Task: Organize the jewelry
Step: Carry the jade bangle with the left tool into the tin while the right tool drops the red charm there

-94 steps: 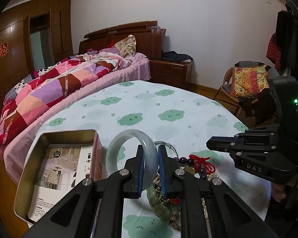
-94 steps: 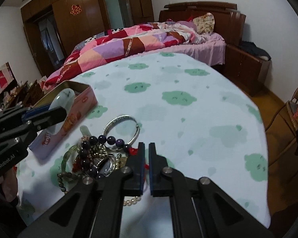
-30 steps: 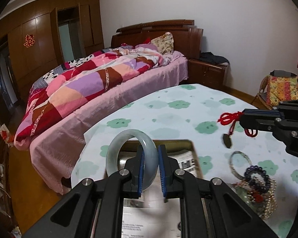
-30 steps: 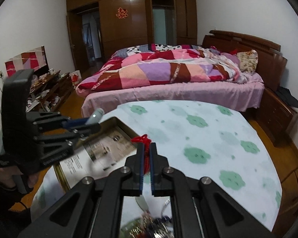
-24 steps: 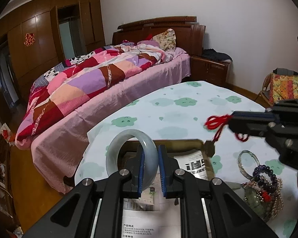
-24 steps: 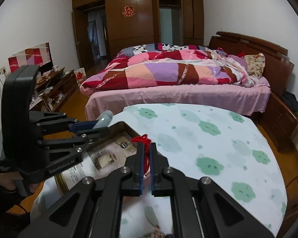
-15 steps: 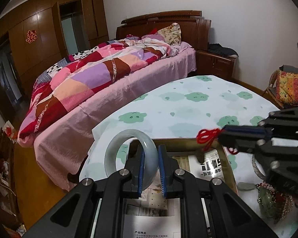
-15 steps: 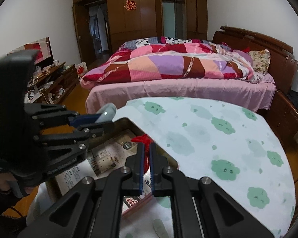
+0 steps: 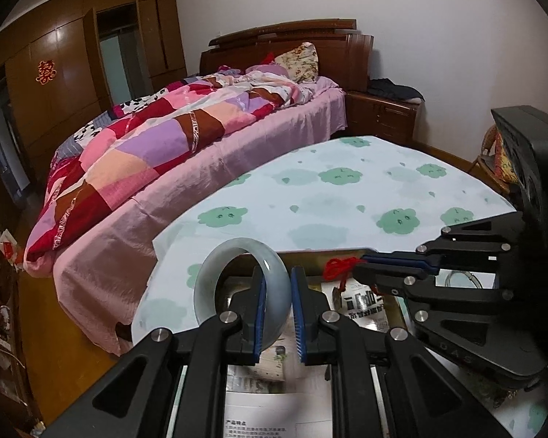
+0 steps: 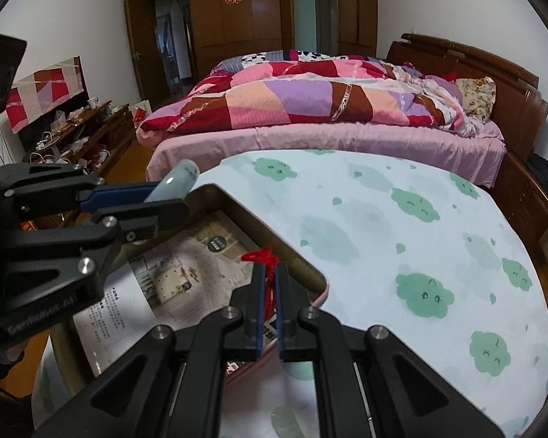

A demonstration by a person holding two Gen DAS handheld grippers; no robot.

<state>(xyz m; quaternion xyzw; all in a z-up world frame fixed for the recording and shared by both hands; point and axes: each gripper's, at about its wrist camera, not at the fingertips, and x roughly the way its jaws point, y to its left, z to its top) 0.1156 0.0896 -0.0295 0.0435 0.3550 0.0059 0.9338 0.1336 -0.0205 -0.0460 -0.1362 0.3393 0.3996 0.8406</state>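
Both grippers have shifted from the jewellery pile at 4 o'clock to over the open gold metal tin (image 10: 259, 215). Left gripper (image 9: 277, 314) clamps the pale jade bangle (image 9: 215, 273); right gripper (image 10: 270, 295) pinches the red knotted cord (image 10: 261, 257). Lower gently before releasing.

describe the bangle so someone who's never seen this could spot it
Find the round table with the green cloud cloth, then the open metal tin on it. Above the tin, the left gripper clamps a smooth, pale grey-green bangle; the right gripper pinches only a thin red cord.
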